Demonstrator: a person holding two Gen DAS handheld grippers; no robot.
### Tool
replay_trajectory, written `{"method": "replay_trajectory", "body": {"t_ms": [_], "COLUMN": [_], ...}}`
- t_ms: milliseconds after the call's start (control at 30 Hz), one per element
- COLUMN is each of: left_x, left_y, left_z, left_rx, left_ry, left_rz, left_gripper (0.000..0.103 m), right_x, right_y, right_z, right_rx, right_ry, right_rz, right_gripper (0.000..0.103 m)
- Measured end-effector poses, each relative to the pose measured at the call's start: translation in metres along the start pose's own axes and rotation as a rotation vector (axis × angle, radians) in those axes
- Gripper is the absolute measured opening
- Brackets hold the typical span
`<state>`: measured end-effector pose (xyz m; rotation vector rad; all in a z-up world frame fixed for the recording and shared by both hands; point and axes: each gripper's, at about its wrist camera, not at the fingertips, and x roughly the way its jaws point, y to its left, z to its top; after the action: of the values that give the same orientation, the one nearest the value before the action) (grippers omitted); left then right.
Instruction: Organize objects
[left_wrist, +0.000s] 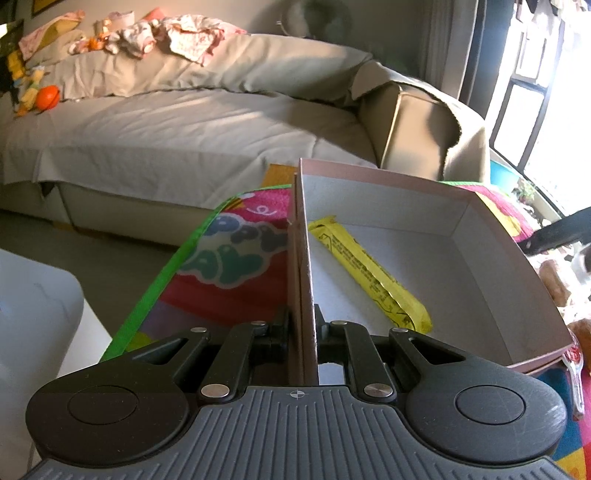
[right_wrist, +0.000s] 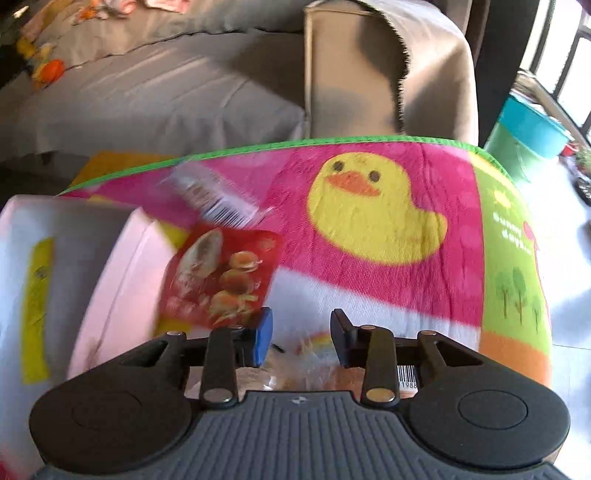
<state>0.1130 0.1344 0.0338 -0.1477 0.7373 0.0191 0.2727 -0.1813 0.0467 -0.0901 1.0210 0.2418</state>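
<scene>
Box wall first: the left gripper (left_wrist: 303, 332) is clamped tight on the near side wall of one pale pink box (left_wrist: 498, 258), sitting on the duck-print mat (left_wrist: 229, 251). One yellow packet (left_wrist: 369, 277) lies flat inside the box, its long axis slanting from the far left corner towards the near right. Over to the right gripper (right_wrist: 301, 339): jaws parted over a clear-wrapped packet (right_wrist: 295, 373), contact unclear. One red snack packet (right_wrist: 221, 277) lies just beside the box, one blurred barcoded wrapper (right_wrist: 218, 199) beyond it.
</scene>
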Motion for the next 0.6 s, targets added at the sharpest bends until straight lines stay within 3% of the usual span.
{"method": "replay_trajectory", "body": {"t_ms": [67, 167, 300, 400, 467, 533, 600], "left_x": [0.0, 0.0, 0.0, 0.0, 0.001, 0.0, 0.001], "left_y": [0.0, -0.001, -0.003, -0.004, -0.003, -0.002, -0.001], "left_z": [0.0, 0.0, 0.0, 0.001, 0.001, 0.001, 0.001], "left_rx": [0.0, 0.008, 0.019, 0.023, 0.022, 0.019, 0.014], "left_ry": [0.001, 0.003, 0.007, 0.008, 0.01, 0.01, 0.01], "left_rz": [-0.001, 0.003, 0.011, 0.01, 0.007, 0.002, 0.002], "left_gripper": [0.013, 0.012, 0.012, 0.013, 0.013, 0.013, 0.013], "right_x": [-0.011, -0.009, 0.022, 0.057, 0.08, 0.093, 0.09], "right_y": [-0.003, 0.005, 0.045, 0.079, 0.098, 0.1, 0.085], "right_z": [0.012, 0.041, 0.089, 0.113, 0.118, 0.119, 0.122], "right_rx": [0.048, 0.085, 0.045, -0.047, -0.148, -0.185, -0.126], "right_ry": [-0.051, -0.126, -0.116, -0.073, -0.023, 0.049, 0.053], "right_rz": [0.036, 0.065, 0.126, 0.11, 0.054, 0.046, 0.091], "right_gripper": [0.04, 0.063, 0.085, 0.085, 0.085, 0.059, 0.059]}}
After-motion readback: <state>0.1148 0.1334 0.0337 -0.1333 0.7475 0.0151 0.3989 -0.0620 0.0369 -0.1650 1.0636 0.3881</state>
